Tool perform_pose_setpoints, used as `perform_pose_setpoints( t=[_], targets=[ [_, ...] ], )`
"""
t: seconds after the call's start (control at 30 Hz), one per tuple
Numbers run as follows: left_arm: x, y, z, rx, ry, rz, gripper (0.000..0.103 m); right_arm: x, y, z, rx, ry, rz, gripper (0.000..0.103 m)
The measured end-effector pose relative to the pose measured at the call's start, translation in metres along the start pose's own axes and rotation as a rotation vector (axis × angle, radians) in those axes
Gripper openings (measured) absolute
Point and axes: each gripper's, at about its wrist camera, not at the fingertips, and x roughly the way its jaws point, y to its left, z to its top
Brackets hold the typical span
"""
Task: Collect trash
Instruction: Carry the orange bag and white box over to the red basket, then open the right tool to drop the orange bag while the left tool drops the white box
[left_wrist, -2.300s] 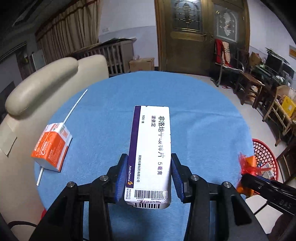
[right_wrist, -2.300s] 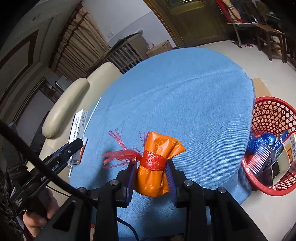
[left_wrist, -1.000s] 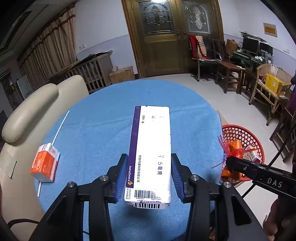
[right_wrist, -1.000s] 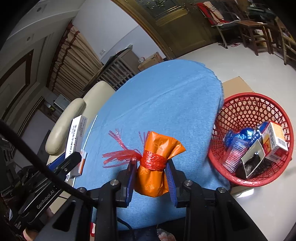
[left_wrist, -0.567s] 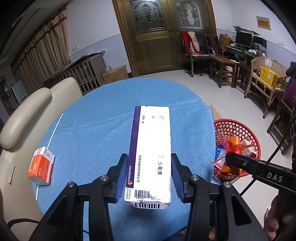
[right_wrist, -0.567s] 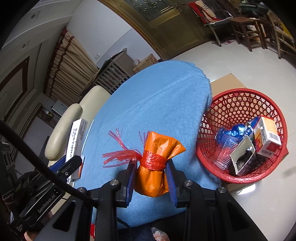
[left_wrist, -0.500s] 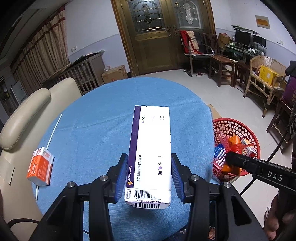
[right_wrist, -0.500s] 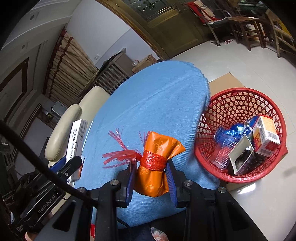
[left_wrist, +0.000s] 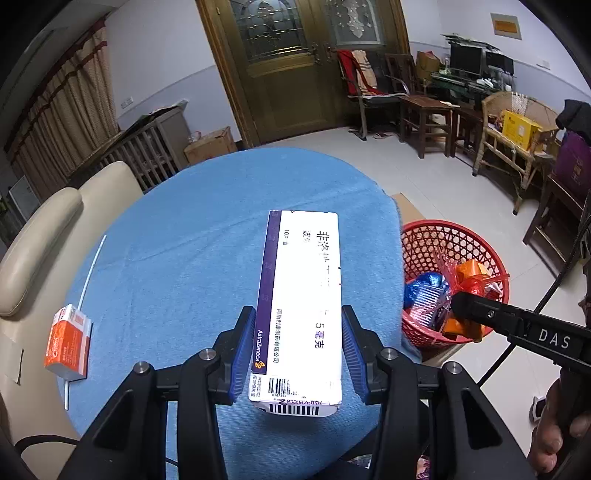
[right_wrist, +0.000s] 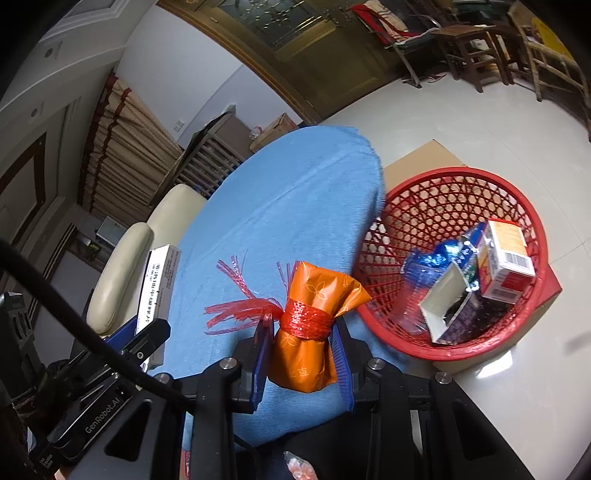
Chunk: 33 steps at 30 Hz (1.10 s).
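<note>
Meanwhile both grippers had carried their loads sideways off the table toward the basket. The left gripper (left_wrist: 297, 352) was clamped on the long white medicine box (left_wrist: 301, 295), blue pads pressed flat against its two long sides, the box sticking out forward over the blue table (left_wrist: 192, 240). The right gripper (right_wrist: 301, 360) was closed narrowly on the orange packet (right_wrist: 308, 332) tied with red plastic string, gripped below the knot.

Compared with two seconds earlier, the red basket (right_wrist: 458, 177) had come from the picture's edge to nearly full view in the right wrist camera, and its contents showed: a small carton, a blue wrapper, an open dark box. In the left wrist view the orange packet appeared in line with the basket (left_wrist: 424, 229) opening; whether it was fully over the rim could not be told.

One orange-and-white carton (left_wrist: 68, 341) lay on the far left edge of the table, with a thin white straw beside it.

Judgement: both items were close to release. The packet would likely drop first; the box needed more travel rightward. Carton and straw remained to collect.
</note>
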Motion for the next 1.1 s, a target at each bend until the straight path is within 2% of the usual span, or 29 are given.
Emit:
perform_pose_setpoints(
  t=[0.43, 0.77, 1.1],
  targets=[
    [0.010, -0.037, 0.002, 0.087, 0.035, -0.058, 0.047, -0.014, -0.049, 0.004, 0.095, -0.029, -0.048, 0.033],
    [0.028, -0.074, 0.007, 0.167, 0.065, -0.161, 0.047, -0.023, -0.083, 0.006, 0.162, -0.052, -0.091, 0.033],
    [0.060, -0.103, 0.017, 0.204, 0.112, -0.270, 0.047, -0.020, -0.106, 0.011, 0.206, -0.057, -0.126, 0.033]
  ],
)
